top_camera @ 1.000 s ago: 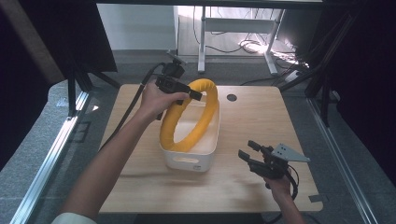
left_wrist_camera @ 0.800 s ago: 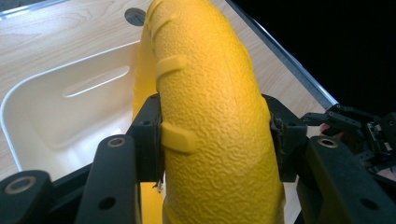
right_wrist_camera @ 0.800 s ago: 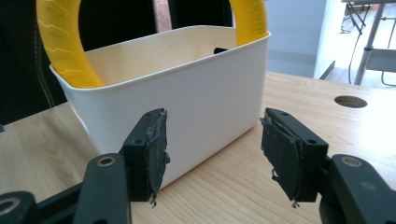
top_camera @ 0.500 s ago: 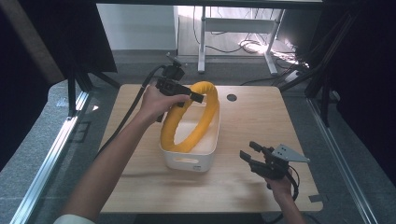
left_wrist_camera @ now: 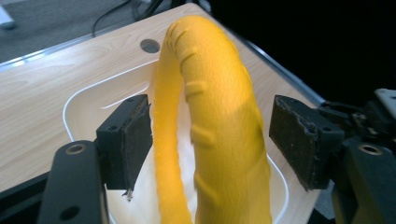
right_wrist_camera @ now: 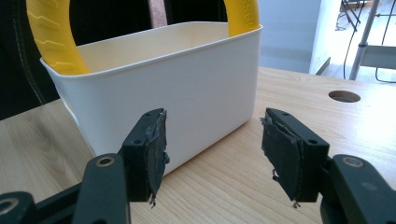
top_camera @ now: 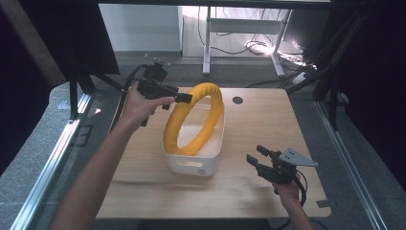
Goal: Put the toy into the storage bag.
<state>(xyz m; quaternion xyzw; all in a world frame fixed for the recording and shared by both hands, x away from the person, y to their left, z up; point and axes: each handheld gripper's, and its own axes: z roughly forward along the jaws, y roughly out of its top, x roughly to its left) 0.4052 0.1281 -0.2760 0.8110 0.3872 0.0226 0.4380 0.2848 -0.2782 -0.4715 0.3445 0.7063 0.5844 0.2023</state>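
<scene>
L: my left claw (top_camera: 184,98) level at yellow ring (top_camera: 198,120) top, jaws just opening, ring between, ungripped | R: right claw (top_camera: 256,158) low over surface (top_camera: 249,191), part-open, empty

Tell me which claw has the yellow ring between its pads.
The left claw, up at the ring standing in the white tub; its pads have just opened off it. The right claw waits apart.

My arms are bare. My left gripper (top_camera: 184,98) is black, with a black cable trailing from its body. My right gripper (top_camera: 254,154) is black too, topped by a grey three-cornered plate. Brass-ringed screw holes sit behind the worn, frayed pads (right_wrist_camera: 156,147).
</scene>
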